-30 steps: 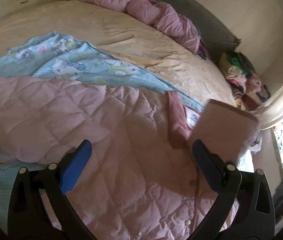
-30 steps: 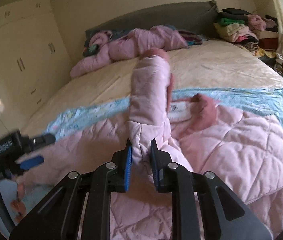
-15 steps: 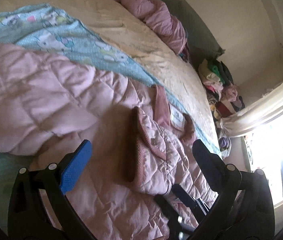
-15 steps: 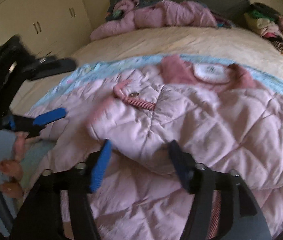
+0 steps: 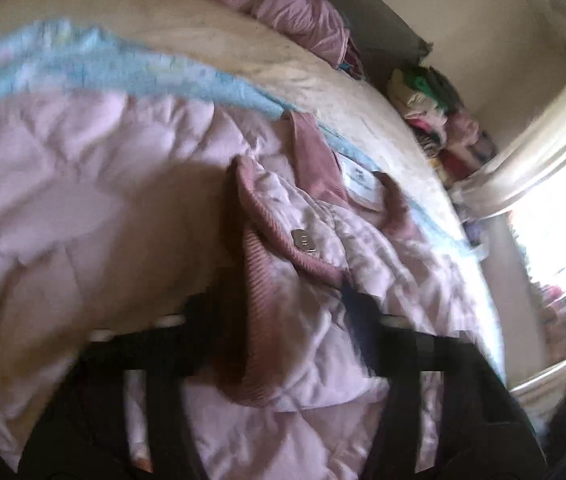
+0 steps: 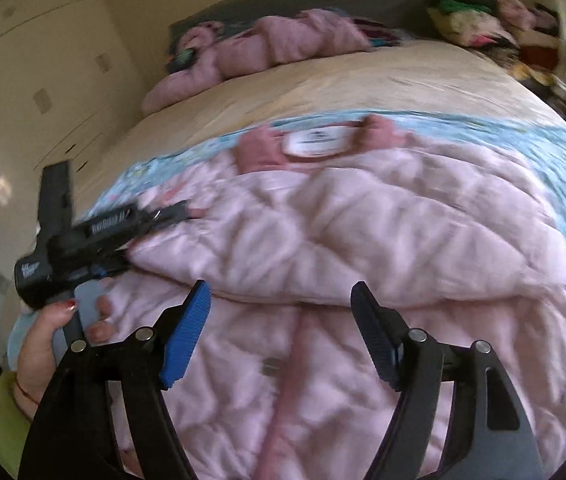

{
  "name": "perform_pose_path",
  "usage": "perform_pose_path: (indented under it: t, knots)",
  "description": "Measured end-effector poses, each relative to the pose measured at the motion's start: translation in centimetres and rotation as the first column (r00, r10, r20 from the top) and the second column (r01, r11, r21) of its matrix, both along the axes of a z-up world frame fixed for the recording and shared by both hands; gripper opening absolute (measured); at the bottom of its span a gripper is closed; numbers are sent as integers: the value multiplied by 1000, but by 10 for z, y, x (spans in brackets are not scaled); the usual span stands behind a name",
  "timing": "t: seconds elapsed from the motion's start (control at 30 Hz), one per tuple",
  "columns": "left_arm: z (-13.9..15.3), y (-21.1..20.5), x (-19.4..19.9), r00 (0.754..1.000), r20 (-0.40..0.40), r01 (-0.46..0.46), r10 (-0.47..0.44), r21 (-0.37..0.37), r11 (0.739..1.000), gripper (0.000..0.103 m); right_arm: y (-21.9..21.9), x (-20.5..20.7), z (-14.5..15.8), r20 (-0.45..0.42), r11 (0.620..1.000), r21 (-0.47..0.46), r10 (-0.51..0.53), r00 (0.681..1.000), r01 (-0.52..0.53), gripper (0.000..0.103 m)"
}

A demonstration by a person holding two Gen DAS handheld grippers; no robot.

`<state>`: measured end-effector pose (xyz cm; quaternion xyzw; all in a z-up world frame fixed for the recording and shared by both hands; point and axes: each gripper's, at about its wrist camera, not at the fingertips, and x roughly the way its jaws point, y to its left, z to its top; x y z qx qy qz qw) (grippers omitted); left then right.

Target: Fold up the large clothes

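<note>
A large pink quilted jacket (image 6: 363,240) lies spread on the bed, its collar and white label (image 6: 315,142) toward the headboard. One sleeve is folded across the body; its ribbed cuff (image 5: 255,280) with a metal snap shows in the left wrist view. My left gripper (image 5: 279,320) is blurred, its fingers on either side of the folded sleeve, closing in on it. It also shows in the right wrist view (image 6: 155,224) at the jacket's left edge. My right gripper (image 6: 279,332) is open and empty above the jacket's lower part.
A light blue patterned sheet (image 6: 543,140) lies under the jacket on the beige bedspread (image 6: 343,80). Another pink garment (image 6: 275,44) lies by the grey headboard. A pile of clothes (image 6: 491,20) sits at the far right corner. Cream wardrobes (image 6: 35,80) stand left.
My right gripper let go of the sleeve, opened and drew back. The sleeve now lies folded across the jacket. My left gripper moved in onto the folded sleeve and its fingers have come closer together.
</note>
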<state>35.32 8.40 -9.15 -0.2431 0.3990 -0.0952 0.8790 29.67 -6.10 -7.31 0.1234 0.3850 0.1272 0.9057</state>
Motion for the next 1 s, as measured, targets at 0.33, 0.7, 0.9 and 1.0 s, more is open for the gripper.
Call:
perform_pose_path:
  t: [0.33, 0.7, 0.9, 1.0]
  knots:
    - [60, 12, -17, 972, 236, -12, -10, 92, 996, 5, -75, 12, 9, 39, 965, -74, -250, 968, 252, 71]
    - [8, 26, 1, 999, 47, -21, 13, 170, 985, 6, -83, 79, -14, -56, 962, -126, -250, 967, 242, 71]
    - [-2, 26, 0, 1000, 21, -11, 7, 185, 983, 9, -96, 98, -52, -179, 955, -134, -285, 942, 263, 71]
    - [-8, 24, 3, 1000, 4, -2, 1, 192, 981, 11, -99, 101, -65, -200, 955, -132, -290, 936, 267, 71]
